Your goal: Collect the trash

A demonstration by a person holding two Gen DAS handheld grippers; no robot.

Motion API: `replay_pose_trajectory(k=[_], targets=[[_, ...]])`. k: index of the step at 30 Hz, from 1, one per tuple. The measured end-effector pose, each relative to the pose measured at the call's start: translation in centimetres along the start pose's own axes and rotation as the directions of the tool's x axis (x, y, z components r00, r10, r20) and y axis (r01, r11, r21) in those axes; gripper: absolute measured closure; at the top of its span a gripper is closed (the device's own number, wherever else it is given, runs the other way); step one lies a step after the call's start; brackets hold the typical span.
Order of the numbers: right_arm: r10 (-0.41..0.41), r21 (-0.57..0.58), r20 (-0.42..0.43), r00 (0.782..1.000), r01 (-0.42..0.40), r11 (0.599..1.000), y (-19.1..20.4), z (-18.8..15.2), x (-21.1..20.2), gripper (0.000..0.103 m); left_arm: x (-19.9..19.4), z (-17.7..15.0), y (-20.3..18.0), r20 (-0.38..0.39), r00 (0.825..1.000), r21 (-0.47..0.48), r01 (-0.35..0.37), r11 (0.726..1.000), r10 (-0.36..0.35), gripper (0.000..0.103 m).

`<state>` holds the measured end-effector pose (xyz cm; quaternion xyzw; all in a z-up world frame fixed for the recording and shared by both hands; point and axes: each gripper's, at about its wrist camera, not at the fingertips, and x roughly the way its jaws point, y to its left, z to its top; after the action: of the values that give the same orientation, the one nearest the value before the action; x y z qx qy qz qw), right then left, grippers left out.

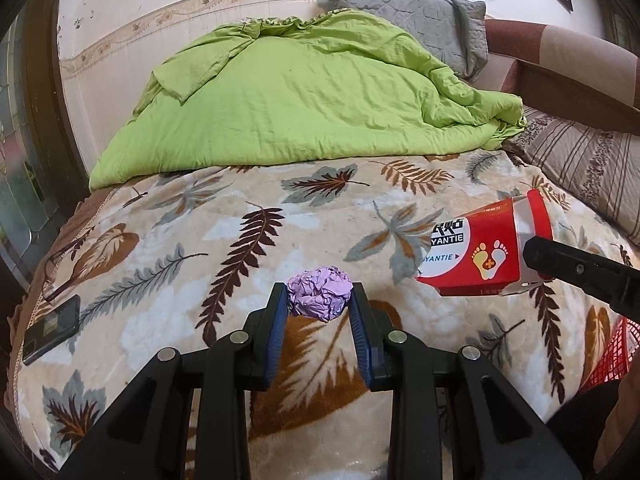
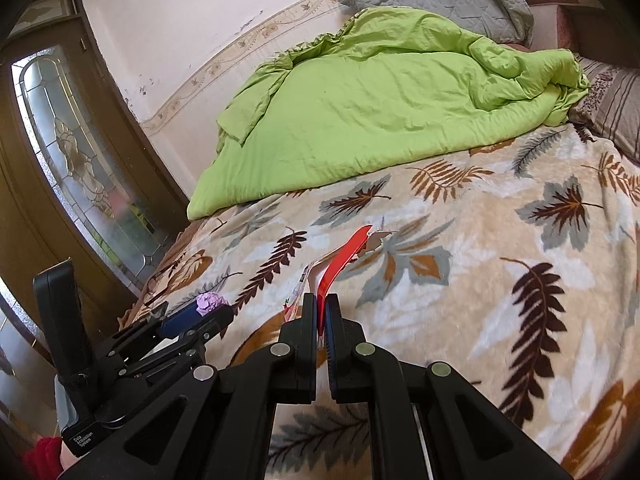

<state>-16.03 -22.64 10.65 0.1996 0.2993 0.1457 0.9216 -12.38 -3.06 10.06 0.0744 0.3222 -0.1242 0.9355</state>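
Note:
A crumpled purple paper ball [image 1: 320, 294] sits between the fingertips of my left gripper [image 1: 319, 300], which is shut on it just above the leaf-patterned blanket [image 1: 200, 248]. The ball also shows in the right wrist view [image 2: 210, 302], held by the left gripper [image 2: 200, 314]. My right gripper [image 2: 321, 308] is shut on the edge of a flattened red and white box [image 2: 344, 258]. In the left wrist view that red box [image 1: 486, 250] hangs above the blanket at the right, held by the right gripper's finger [image 1: 576, 268].
A green quilt [image 1: 304, 96] lies bunched at the back of the bed, with a grey pillow [image 1: 412, 16] behind it. A black phone [image 1: 52, 330] lies at the bed's left edge. A red mesh basket [image 1: 616, 352] shows at the right edge. A glass-panelled door [image 2: 80, 152] stands left.

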Motion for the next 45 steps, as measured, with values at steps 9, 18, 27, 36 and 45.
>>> replay_pose_trajectory(k=[9, 18, 27, 36, 45], targets=[[-0.011, -0.004, 0.009, 1.000, 0.011, 1.000, 0.5, -0.6, -2.2, 0.098, -1.0, -0.3, -0.4, 0.007, 1.000, 0.010, 0.011, 1.000, -0.011, 0.074], [-0.014, -0.010, 0.032, 0.999, 0.014, 1.000, 1.0, -0.6, -4.1, 0.098, -2.2, -0.1, -1.2, 0.024, 0.999, 0.019, 0.024, 1.000, -0.024, 0.074], [-0.017, -0.008, 0.055, 0.998, 0.018, 1.000, 0.9, -0.5, -6.0, 0.098, -2.8, 0.2, -2.0, 0.032, 0.999, 0.030, 0.040, 0.999, -0.041, 0.074], [-0.031, 0.015, 0.075, 0.997, 0.030, 0.999, 0.1, -0.6, -7.8, 0.098, -3.1, 0.6, -3.7, 0.030, 0.996, 0.048, 0.080, 0.996, -0.081, 0.074], [-0.069, 0.055, 0.110, 0.992, 0.063, 0.997, -2.0, -0.6, -10.8, 0.098, -3.9, 1.4, -6.8, 0.037, 0.989, 0.095, 0.137, 0.986, -0.141, 0.074]])
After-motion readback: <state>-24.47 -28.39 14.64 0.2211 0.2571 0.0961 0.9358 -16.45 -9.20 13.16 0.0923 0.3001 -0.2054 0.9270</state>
